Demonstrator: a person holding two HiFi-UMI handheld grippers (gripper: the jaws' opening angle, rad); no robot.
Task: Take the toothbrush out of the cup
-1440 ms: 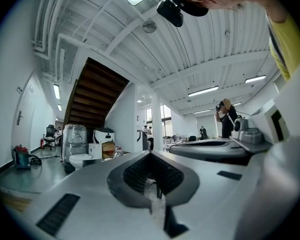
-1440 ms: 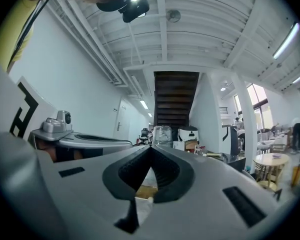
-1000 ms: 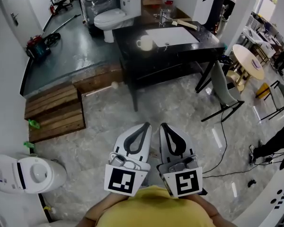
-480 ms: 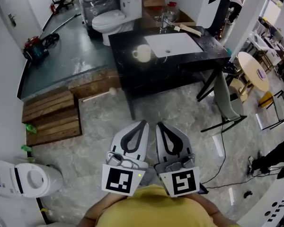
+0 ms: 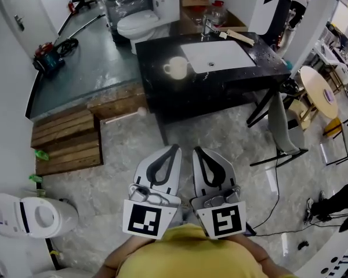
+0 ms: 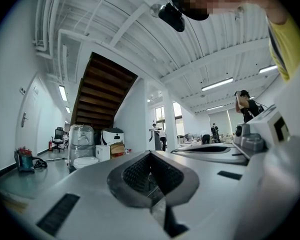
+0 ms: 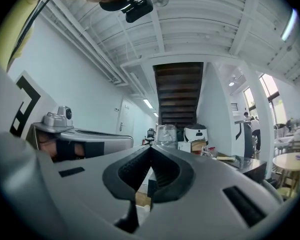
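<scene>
Jaws on both grippers are closed tip to tip with nothing between them. Each gripper view shows only the hollow of its own dark pads. In the head view the left gripper [image 5: 174, 149] and the right gripper [image 5: 196, 151] sit side by side, close against the person's yellow shirt, over bare stone floor and well apart from the task's things.

The cup [image 5: 176, 68], a white mug, stands near the left edge of the black worktop [image 5: 220, 91], just left of the white sink [image 5: 217, 55]. The toothbrush is too small to make out from here, so it is presumably inside the cup.

The step in hand looks like the approach. To do it well, the person would walk up to the front edge of the worktop. One gripper should open before it nears the cup and come down from above onto the handle. The other could steady the mug by its side so that it does not tip or slide as the brush is lifted straight up.

A tap [image 5: 207, 23] and a piece of wood [image 5: 238, 36] lie at the back edge, clear of the cup. A low wooden platform [image 5: 66, 139] with a stick [image 5: 123, 116] beside it lies left of the path, while a chair [image 5: 281, 126] and a floor cable [image 5: 272, 184] lie to the right. A toilet [image 5: 140, 23] stands beyond the worktop's far left corner. The floor straight ahead looks free.
</scene>
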